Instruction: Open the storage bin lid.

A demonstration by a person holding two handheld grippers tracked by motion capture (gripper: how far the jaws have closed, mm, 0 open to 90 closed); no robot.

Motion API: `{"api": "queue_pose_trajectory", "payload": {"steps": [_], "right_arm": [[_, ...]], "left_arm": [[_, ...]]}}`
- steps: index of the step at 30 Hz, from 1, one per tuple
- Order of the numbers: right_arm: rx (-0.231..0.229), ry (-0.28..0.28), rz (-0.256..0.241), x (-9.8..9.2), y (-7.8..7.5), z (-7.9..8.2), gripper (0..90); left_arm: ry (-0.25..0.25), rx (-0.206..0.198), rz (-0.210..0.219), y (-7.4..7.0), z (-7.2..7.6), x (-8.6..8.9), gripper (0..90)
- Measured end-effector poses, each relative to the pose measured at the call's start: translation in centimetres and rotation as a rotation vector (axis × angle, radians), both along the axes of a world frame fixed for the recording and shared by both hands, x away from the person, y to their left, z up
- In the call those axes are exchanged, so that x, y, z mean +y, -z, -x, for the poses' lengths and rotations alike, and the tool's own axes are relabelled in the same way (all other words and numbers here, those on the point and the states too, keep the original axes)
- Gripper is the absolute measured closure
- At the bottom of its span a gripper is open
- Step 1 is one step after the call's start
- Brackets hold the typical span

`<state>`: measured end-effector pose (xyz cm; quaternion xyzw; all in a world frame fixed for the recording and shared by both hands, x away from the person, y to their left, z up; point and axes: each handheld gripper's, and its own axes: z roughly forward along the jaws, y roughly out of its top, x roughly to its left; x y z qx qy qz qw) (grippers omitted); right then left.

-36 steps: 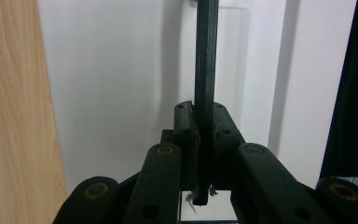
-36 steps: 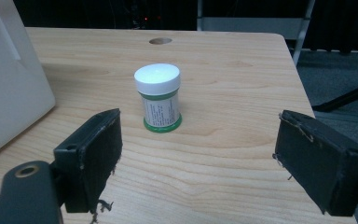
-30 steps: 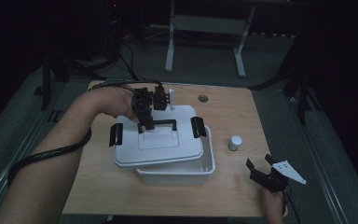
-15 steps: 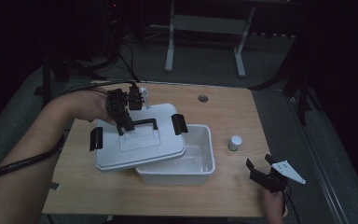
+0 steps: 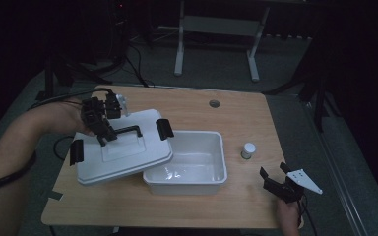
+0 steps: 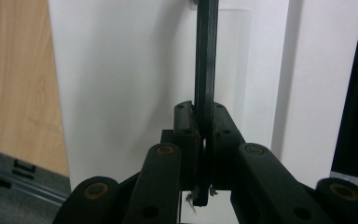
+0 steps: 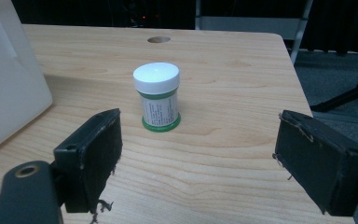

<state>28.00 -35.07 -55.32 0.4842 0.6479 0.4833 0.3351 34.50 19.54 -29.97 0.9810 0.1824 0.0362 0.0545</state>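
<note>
Now that the left tongs (image 5: 104, 132), pinching the lid (image 5: 123, 152) by its handle, have swung it off the bin (image 5: 187, 164), the jar (image 7: 157, 95) ahead of the spread right tongs (image 5: 275, 186) can go in.

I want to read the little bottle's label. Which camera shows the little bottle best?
The right gripper view: the bottle stands close and upright on the table, white cap and green-edged label clear, though the print is too small to read. The high view shows it tiny, right of the tub.
</note>
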Motion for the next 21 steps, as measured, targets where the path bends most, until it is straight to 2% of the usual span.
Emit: {"api": "queue_pose_trajectory", "payload": {"steps": [5,9,11,14,18,21], "right_arm": [[0.003,0.001,0.006,0.1,0.0,0.0,14.5],[0.003,0.002,0.006,0.0,0.0,0.0,14.5],[0.003,0.002,0.006,0.1,0.0,0.0,14.5],[0.002,0.003,0.008,0.1,0.0,0.0,14.5],[0.003,0.003,0.011,0.1,0.0,0.0,14.5],[0.004,0.004,0.011,0.1,0.0,0.0,14.5]], "left_arm": [[-0.039,0.004,-0.007,0.6,0.5,1.9,83.8],[-0.066,-0.006,0.015,0.8,1.0,3.5,83.9],[-0.085,0.001,0.02,1.1,1.2,4.4,83.9],[-0.109,0.008,0.015,1.5,1.5,5.6,83.9],[-0.138,-0.004,-0.004,2.2,1.8,6.9,83.9],[-0.16,0.003,-0.001,2.8,1.9,7.7,83.8]]}}
